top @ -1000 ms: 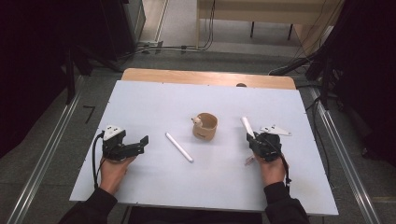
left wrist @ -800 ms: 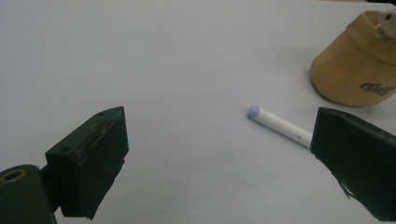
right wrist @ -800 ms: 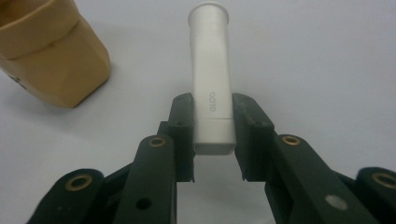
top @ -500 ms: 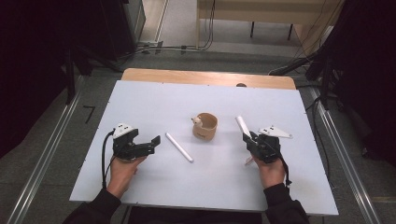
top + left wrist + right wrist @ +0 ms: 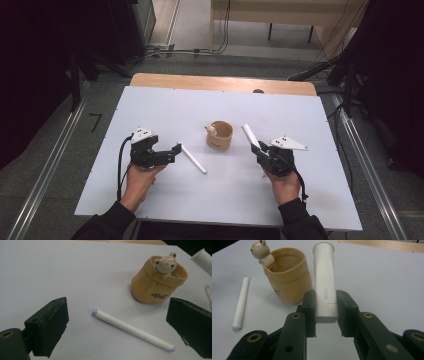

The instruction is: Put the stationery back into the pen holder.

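A tan cup (image 5: 219, 135) (image 5: 157, 283) (image 5: 287, 277) with a small bear figure (image 5: 165, 264) (image 5: 260, 251) on its rim stands at the table's middle. A white pen (image 5: 193, 159) (image 5: 132, 329) (image 5: 240, 303) lies flat to the cup's left. My left gripper (image 5: 175, 150) (image 5: 117, 332) is open, with its jaws on either side of the pen and apart from it. My right gripper (image 5: 259, 150) (image 5: 325, 313) is shut on a white glue stick tube (image 5: 250, 135) (image 5: 325, 281) (image 5: 203, 260), held just right of the cup and pointing away from me.
The white table top (image 5: 170, 107) has a bare wooden strip (image 5: 220, 83) along its far edge. A small clear piece (image 5: 208, 291) lies on the table near the glue tube. Metal rails (image 5: 45, 165) and cables run on the floor around the table.
My left gripper has moved right toward the pen until its jaws bracket it. The right gripper, still holding the tube, has shifted slightly left toward the cup.
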Motion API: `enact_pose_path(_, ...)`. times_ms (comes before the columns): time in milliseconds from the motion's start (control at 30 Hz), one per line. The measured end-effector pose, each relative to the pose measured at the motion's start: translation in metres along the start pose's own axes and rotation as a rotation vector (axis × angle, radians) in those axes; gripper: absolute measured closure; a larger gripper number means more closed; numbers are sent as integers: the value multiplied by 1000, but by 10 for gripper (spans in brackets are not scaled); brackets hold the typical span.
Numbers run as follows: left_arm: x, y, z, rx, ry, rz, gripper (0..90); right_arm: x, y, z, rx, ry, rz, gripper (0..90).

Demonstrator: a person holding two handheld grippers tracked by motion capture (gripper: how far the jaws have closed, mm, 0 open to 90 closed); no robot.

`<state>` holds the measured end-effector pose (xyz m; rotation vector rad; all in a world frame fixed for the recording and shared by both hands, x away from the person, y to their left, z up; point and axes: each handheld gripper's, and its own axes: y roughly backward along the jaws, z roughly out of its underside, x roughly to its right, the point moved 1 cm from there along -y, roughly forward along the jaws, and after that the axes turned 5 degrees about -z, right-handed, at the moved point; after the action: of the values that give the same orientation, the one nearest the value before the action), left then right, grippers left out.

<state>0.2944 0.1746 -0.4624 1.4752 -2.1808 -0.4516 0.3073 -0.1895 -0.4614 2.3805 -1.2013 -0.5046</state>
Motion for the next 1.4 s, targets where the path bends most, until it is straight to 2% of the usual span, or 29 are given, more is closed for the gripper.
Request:
enact_pose_path(333,15,-5,-7,-8,-22,27,49,-14,4,-4,32,34,-39,691)
enact_pose_path(667,21,-11,-9,-15,-39,26,50,-26,5,-7,44,57,-69,691)
enact_pose_path(933,32,-12,-10,-23,-51,67,56,-33,6,-8,61,76,-93,691)
enact_pose_path(1167,40,-15,-11,-34,-43,122,69,-40,4,-7,55,93,-113,691)
enact_pose_path(1400,45,-18,-13,-39,-40,146,80,-48,2,-6,57,119,-135,691)
